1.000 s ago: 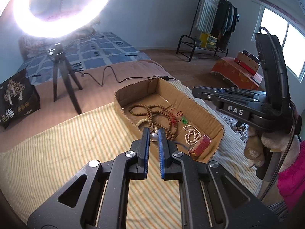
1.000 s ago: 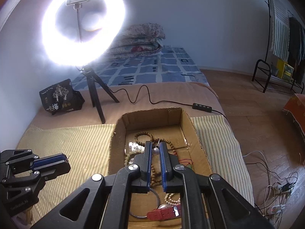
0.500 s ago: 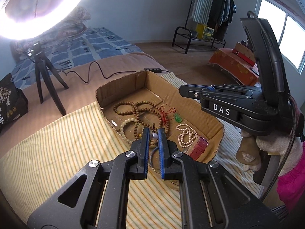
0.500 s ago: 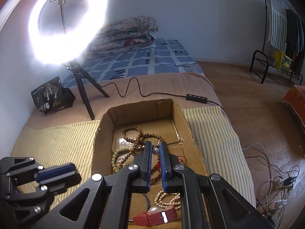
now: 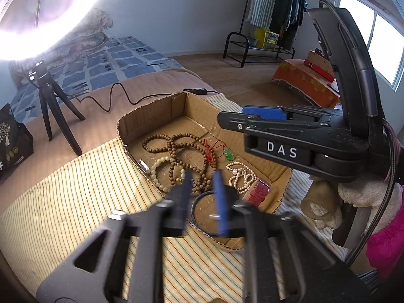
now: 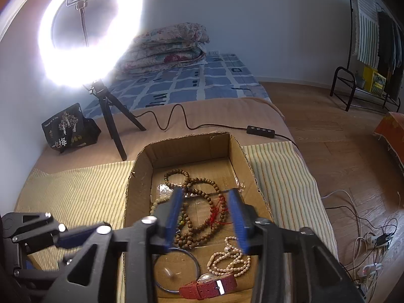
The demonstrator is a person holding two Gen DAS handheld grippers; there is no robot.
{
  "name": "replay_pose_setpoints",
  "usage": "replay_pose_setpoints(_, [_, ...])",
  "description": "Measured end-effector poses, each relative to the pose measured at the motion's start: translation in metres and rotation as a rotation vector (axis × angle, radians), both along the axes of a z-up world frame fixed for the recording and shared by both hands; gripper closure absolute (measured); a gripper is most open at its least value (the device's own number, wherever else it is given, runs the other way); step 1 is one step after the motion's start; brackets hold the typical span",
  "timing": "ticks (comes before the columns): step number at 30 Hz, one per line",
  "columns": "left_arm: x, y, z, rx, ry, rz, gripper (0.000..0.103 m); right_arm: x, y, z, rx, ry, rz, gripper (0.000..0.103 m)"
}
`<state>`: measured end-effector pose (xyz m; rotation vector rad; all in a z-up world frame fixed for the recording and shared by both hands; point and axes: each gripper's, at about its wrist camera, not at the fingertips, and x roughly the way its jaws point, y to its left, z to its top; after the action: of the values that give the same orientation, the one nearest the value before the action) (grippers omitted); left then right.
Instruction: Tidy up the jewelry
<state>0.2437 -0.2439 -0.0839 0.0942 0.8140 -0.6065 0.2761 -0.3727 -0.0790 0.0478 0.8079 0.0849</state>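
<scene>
Inside the cardboard box (image 6: 141,174), brown wooden bead strands (image 6: 202,202) tangle beside pearls (image 6: 227,257) and a red-strapped watch (image 6: 209,287); both grippers, left (image 5: 203,189) and right (image 6: 205,217), hover with empty jaws parted.

The box (image 6: 141,166) is plain brown cardboard. In it lie dark brown wooden beads (image 6: 202,189), a cream bead bracelet (image 5: 161,166), pale pearls (image 6: 229,260), a red cord (image 5: 209,151) with a green pendant (image 5: 229,154), a red strap (image 6: 209,289) with a white band, and a dark bangle (image 6: 176,270). The cloth (image 6: 75,192) under the box is pale yellow with thin dark stripes. The mattress (image 6: 214,113) is tan; the blanket (image 6: 197,83) is blue-and-white checked. Both the left gripper (image 5: 202,189) and the right gripper (image 6: 205,214) are black with blue pads. The tripod (image 6: 111,118) is black.
</scene>
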Motion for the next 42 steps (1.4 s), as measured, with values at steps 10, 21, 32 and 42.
replay_pose_setpoints(10, [-0.001, 0.003, 0.002, -0.005, -0.011, 0.014, 0.050, -0.002, 0.001, 0.004, 0.000, -0.022, -0.026, 0.016])
replay_pose_setpoints(21, [-0.008, 0.005, 0.007, -0.002, -0.033, 0.014, 0.043, -0.005, 0.001, 0.006, -0.002, -0.026, -0.044, 0.014])
replay_pose_setpoints(32, [-0.025, 0.023, 0.024, -0.006, -0.067, 0.025, 0.042, -0.021, 0.007, 0.022, -0.017, -0.044, -0.060, 0.013])
replay_pose_setpoints(42, [-0.050, 0.056, 0.053, -0.026, -0.121, 0.052, 0.042, -0.050, 0.031, 0.054, -0.060, -0.086, -0.075, 0.013])
